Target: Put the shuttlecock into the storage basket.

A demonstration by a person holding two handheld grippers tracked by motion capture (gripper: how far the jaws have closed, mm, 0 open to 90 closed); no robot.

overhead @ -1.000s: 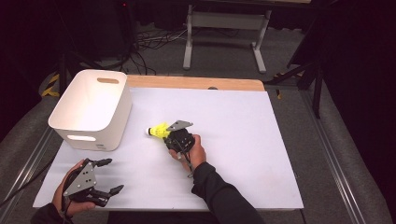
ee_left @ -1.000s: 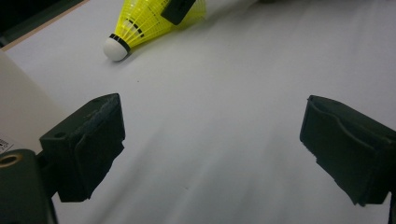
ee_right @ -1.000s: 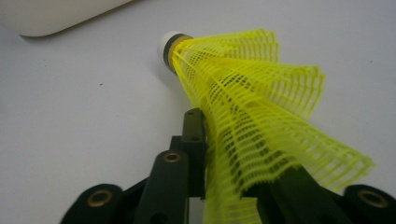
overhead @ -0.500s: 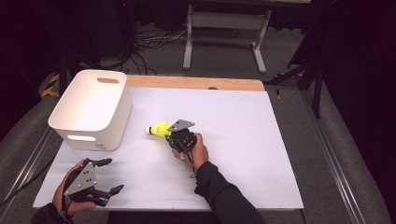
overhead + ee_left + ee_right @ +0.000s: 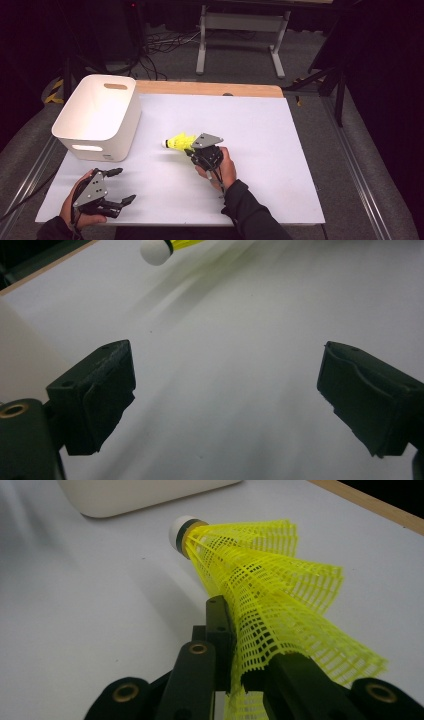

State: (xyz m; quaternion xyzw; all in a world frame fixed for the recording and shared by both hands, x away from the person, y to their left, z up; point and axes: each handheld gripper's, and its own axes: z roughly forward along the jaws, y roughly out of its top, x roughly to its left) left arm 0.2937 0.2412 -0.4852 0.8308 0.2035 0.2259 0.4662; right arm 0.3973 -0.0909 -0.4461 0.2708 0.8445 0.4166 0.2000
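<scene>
Pinching yellow shuttlecock (image 5: pixel 270 595), seemingly off table: right tool (image 5: pixel 240 677)

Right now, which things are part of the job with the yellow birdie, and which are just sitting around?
Part of the job:
- yellow shuttlecock, pinched by its net skirt
- right gripper, shut on it
- white bin, nearby, probably where it goes

Just sitting around:
- left gripper, open and holding nothing
- metal stand behind the table
- cables on the floor
</scene>
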